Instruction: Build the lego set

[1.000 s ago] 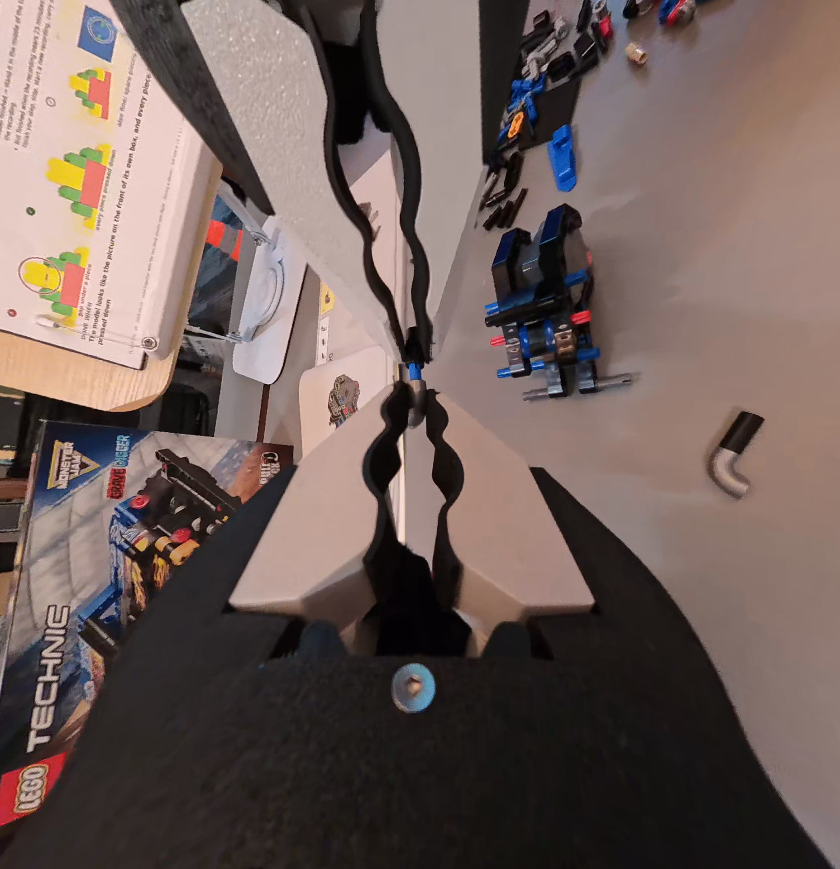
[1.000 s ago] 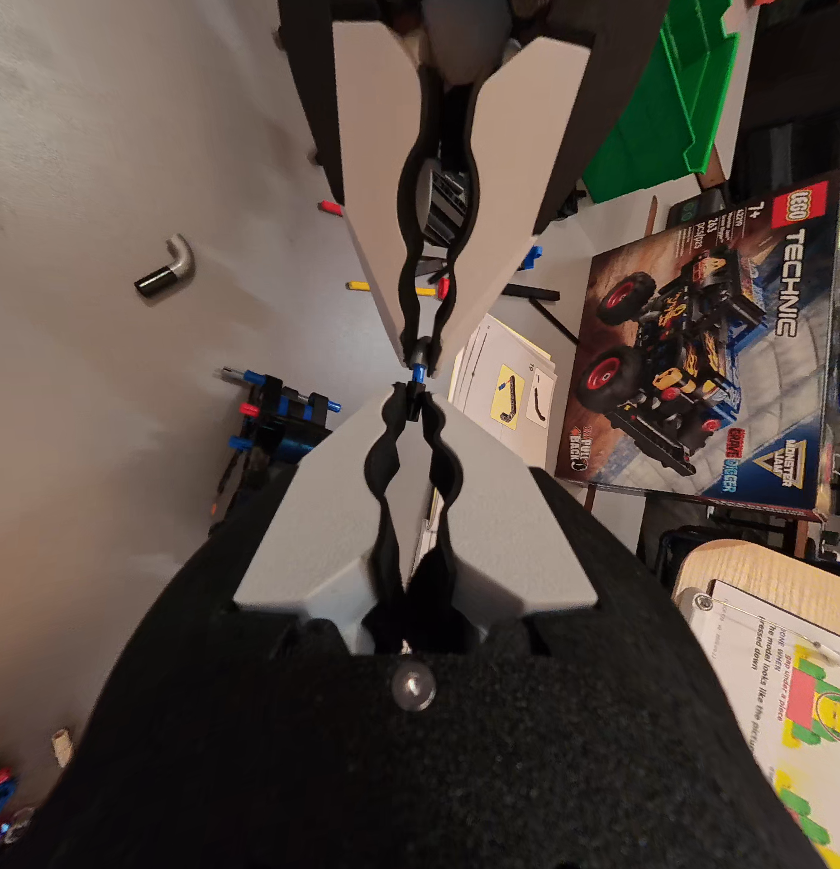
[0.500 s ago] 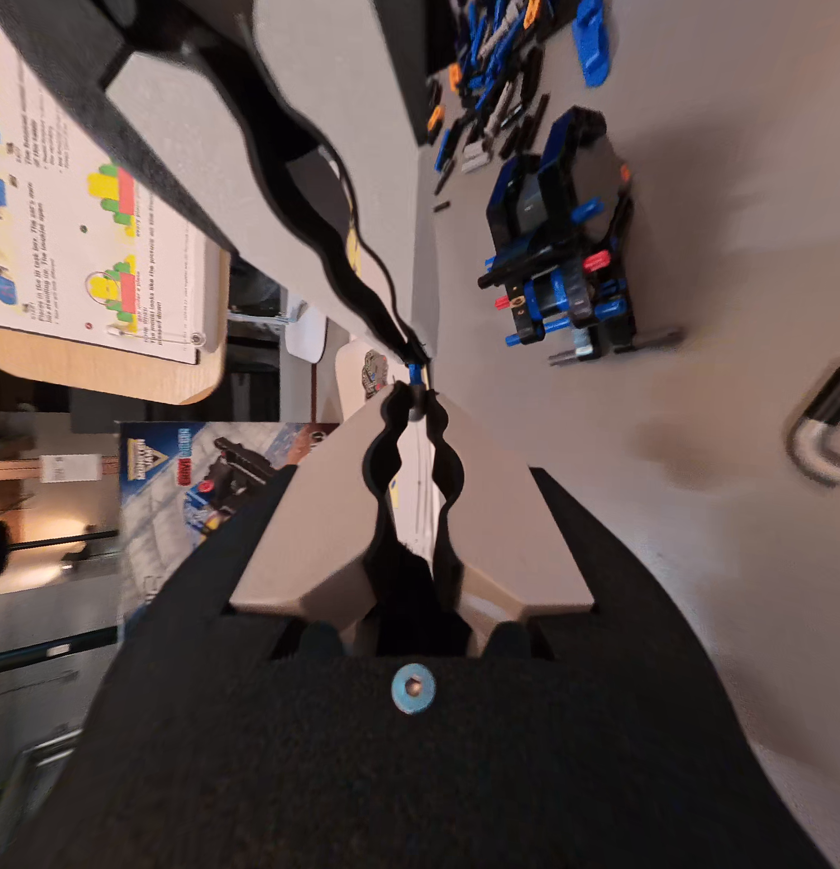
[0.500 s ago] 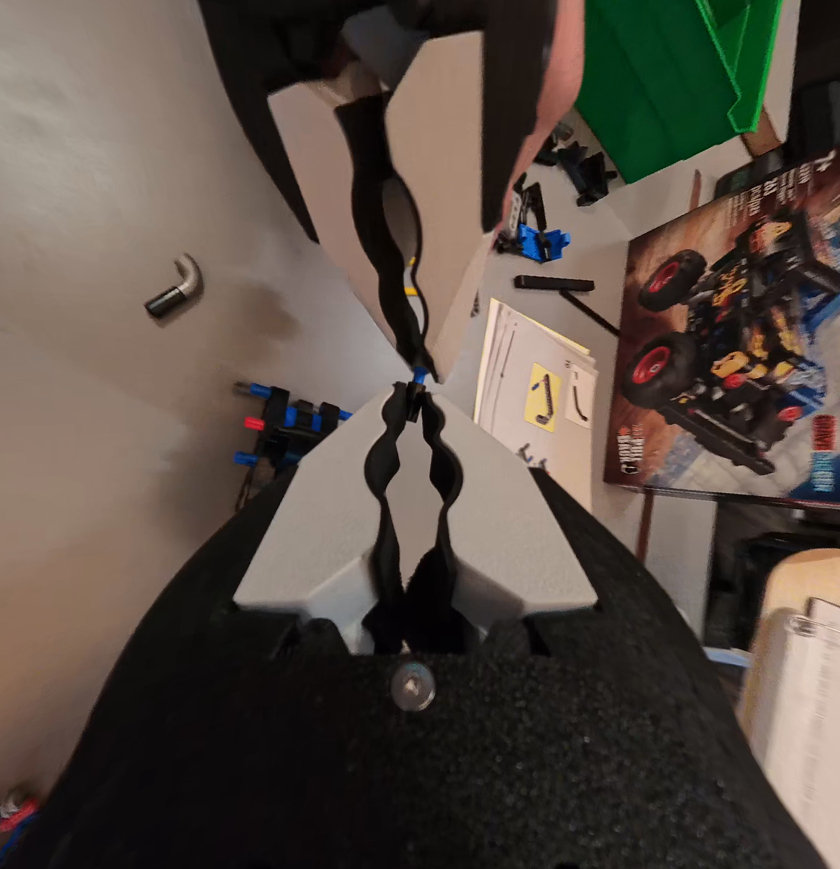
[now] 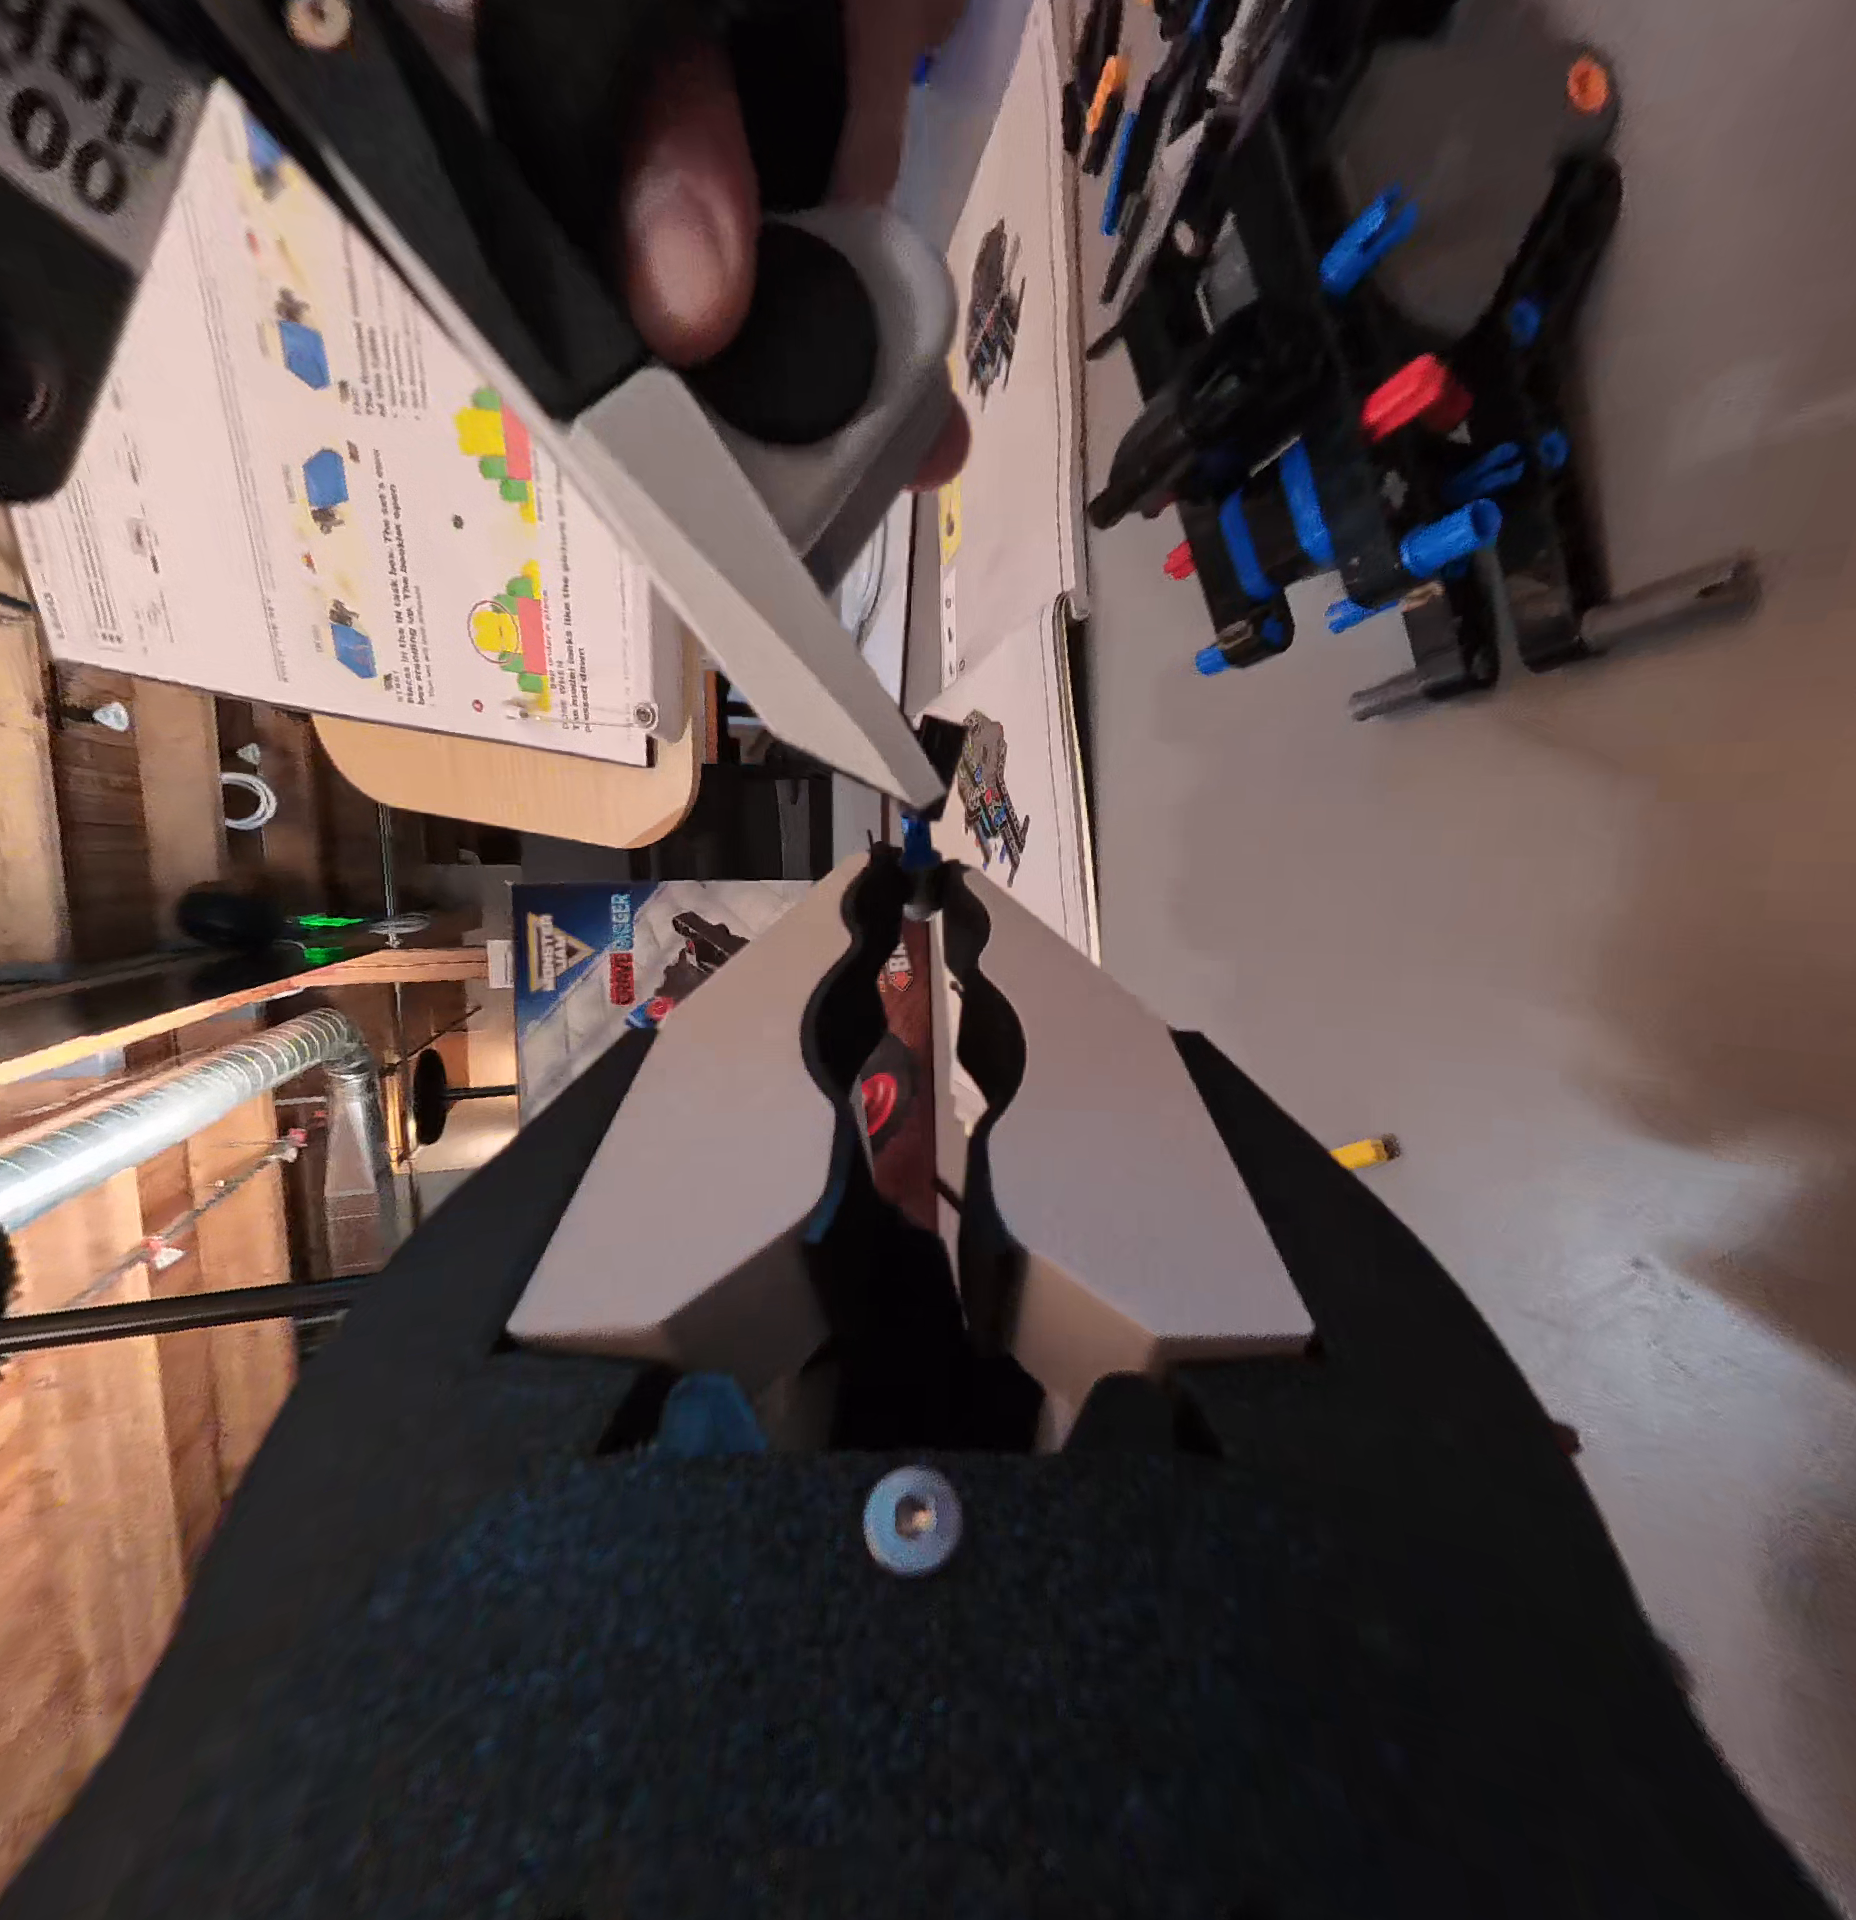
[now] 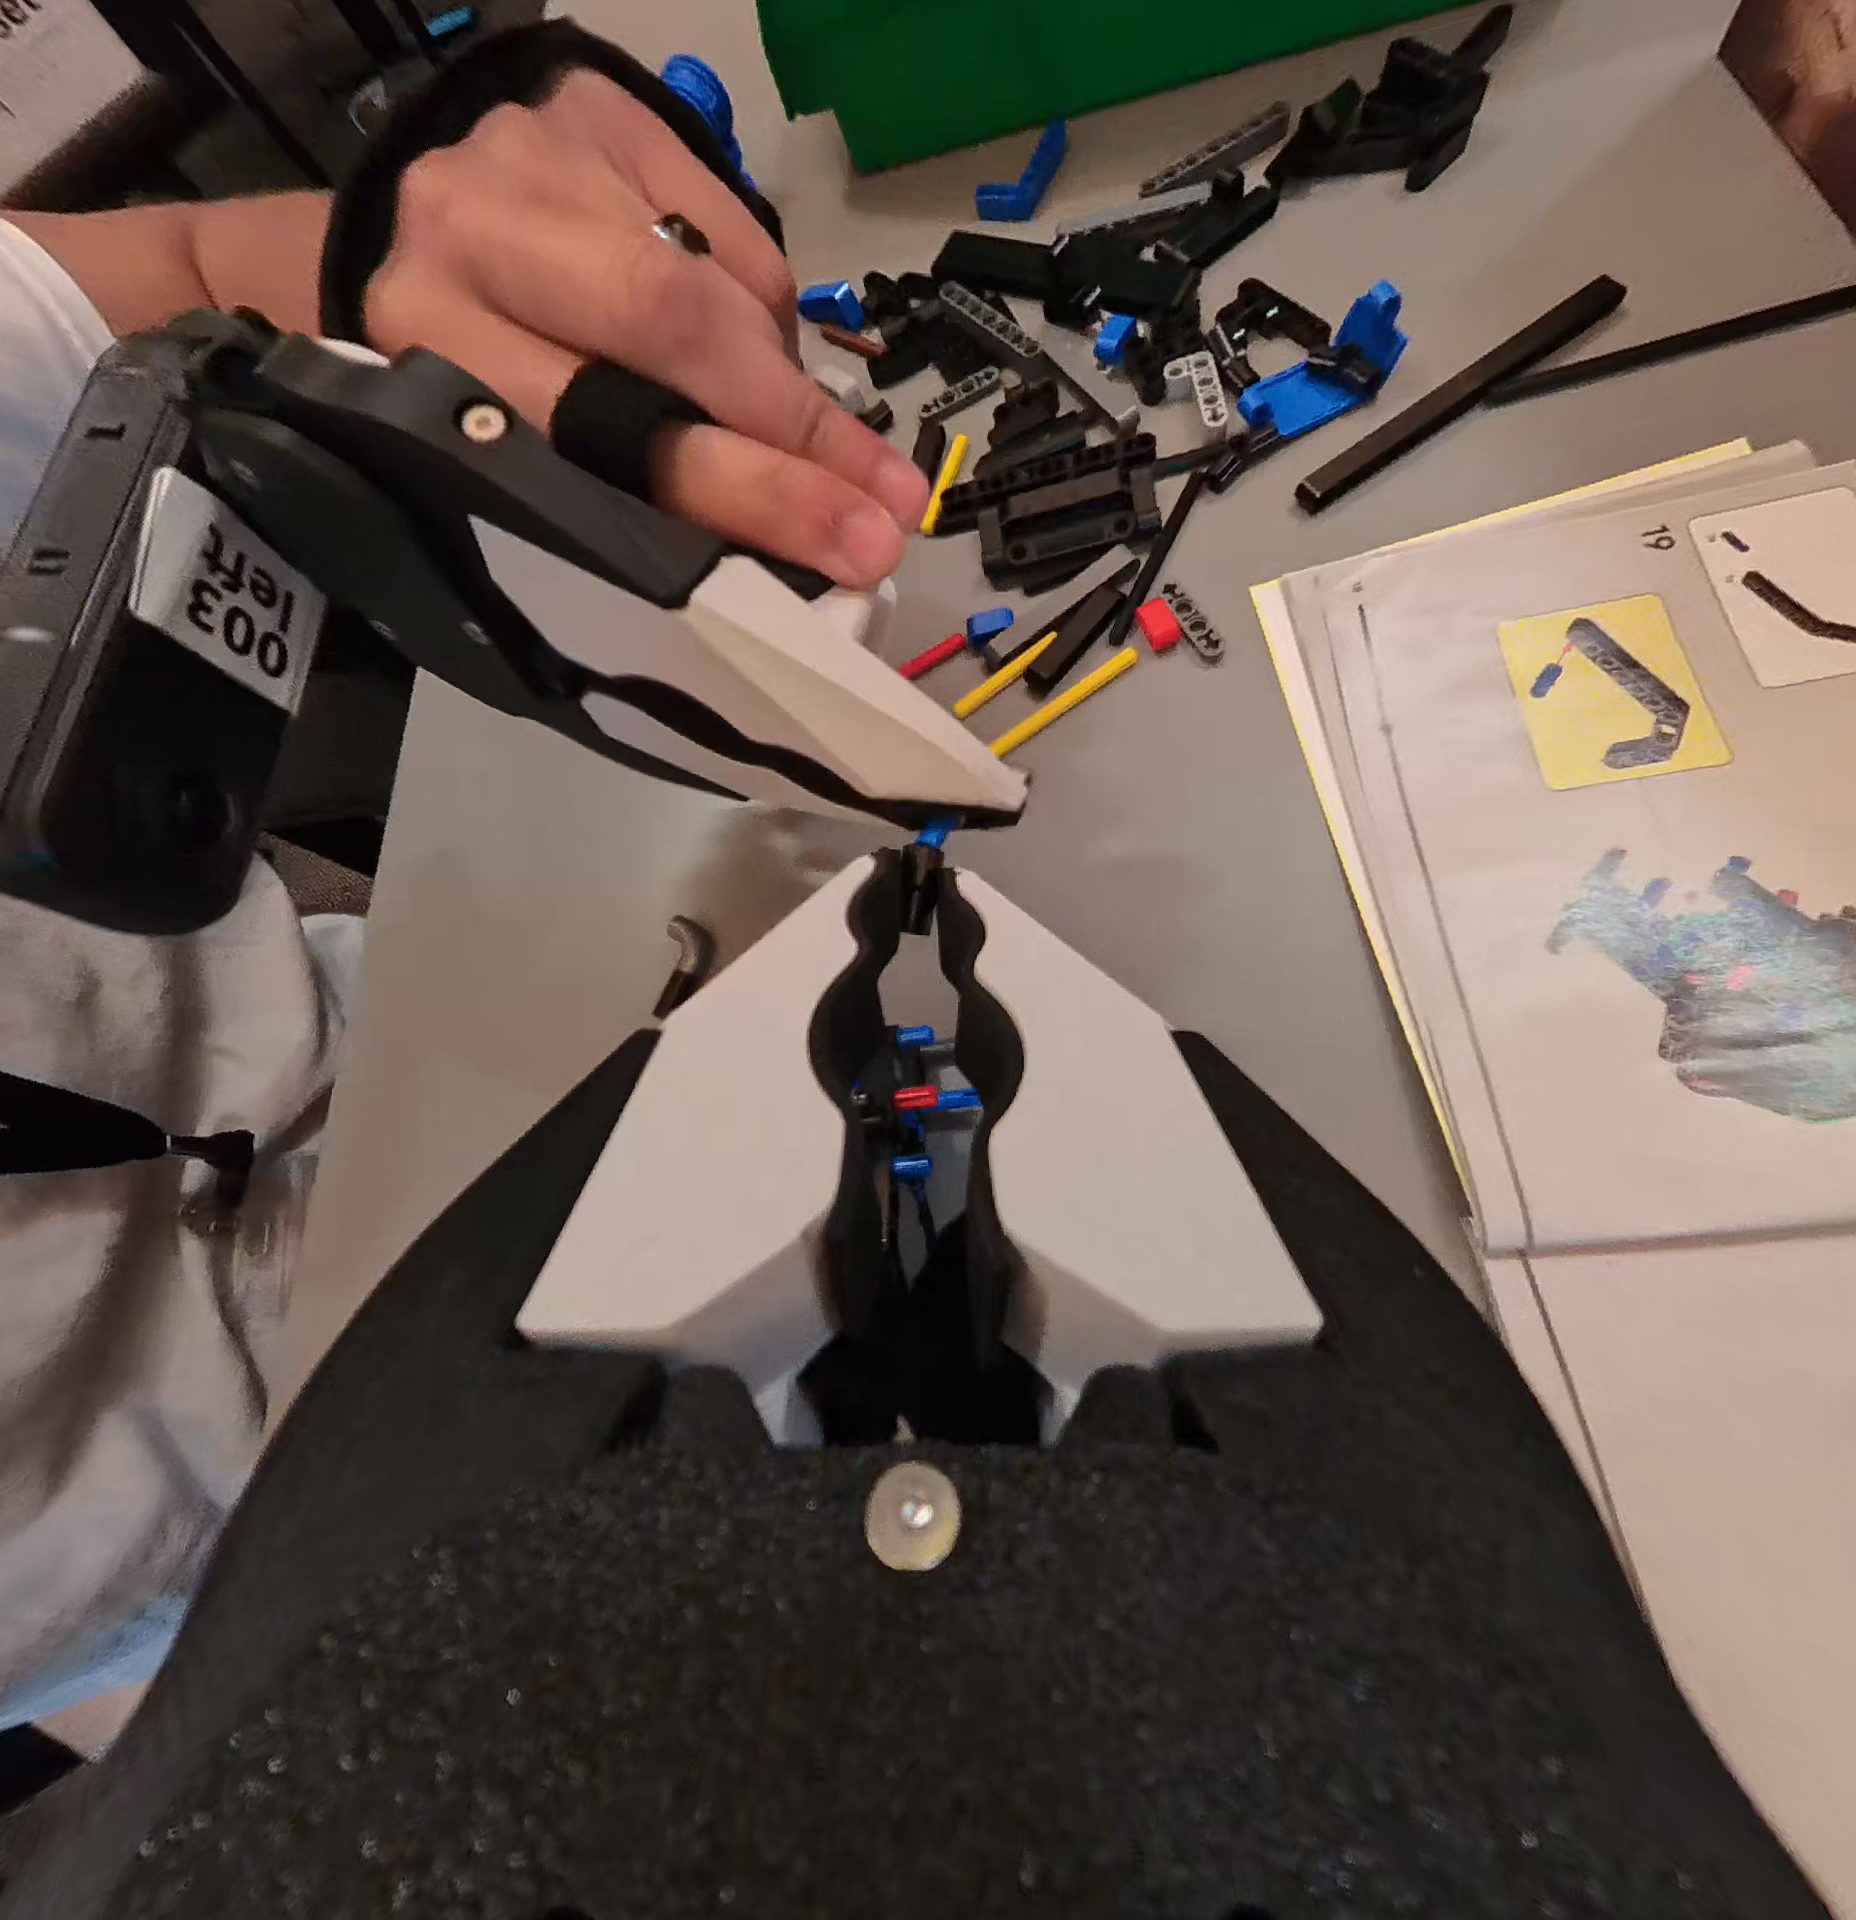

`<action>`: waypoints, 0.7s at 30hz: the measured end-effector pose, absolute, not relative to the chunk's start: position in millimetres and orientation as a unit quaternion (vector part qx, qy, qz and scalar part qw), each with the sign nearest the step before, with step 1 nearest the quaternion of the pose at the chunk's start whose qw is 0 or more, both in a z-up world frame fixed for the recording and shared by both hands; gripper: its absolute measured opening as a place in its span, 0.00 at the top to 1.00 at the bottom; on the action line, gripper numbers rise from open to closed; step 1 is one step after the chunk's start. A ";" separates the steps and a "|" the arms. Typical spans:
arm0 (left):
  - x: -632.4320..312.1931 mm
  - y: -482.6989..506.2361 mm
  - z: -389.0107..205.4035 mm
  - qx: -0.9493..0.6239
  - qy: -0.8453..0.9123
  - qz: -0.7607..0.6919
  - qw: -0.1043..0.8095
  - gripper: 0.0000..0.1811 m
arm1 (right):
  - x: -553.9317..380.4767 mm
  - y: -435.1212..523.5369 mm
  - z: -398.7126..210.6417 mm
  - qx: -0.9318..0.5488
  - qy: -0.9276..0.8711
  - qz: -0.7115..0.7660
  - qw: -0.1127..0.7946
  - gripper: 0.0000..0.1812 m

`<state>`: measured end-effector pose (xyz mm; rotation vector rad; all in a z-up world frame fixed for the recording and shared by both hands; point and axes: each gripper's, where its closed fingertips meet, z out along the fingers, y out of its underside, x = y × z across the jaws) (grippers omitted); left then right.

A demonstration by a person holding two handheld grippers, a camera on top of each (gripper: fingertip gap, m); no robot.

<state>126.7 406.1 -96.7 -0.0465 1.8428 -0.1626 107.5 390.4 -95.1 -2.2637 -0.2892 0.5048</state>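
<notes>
Blue pin [image 6: 938,831] pinched between both tools | grey table [image 6: 550,831] bare beneath

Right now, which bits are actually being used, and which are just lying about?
In use: blue pin, black piece, left gripper, right gripper, open booklet.
Lying about: parts pile, yellow rods, green bin, chassis, box.

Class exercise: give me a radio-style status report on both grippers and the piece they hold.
Left gripper and right gripper shut tip to tip on blue pin. Pin held above table. Nothing between them.
</notes>
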 end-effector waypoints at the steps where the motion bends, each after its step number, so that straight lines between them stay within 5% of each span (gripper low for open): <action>1: 126.7 407.1 -95.2 -0.027 0.792 -0.081 0.604 0.97 | 108.0 389.8 -94.6 -0.889 -0.117 0.198 0.396 0.97; 7: 121.5 408.7 -81.1 -0.108 0.792 -0.229 0.555 0.96 | 90.8 395.6 -49.6 -0.824 -0.202 0.132 0.513 0.97; 21: 103.0 385.7 -62.8 -0.200 0.780 -0.444 0.392 0.97 | 106.0 398.2 -53.3 -0.828 -0.192 0.115 0.515 0.97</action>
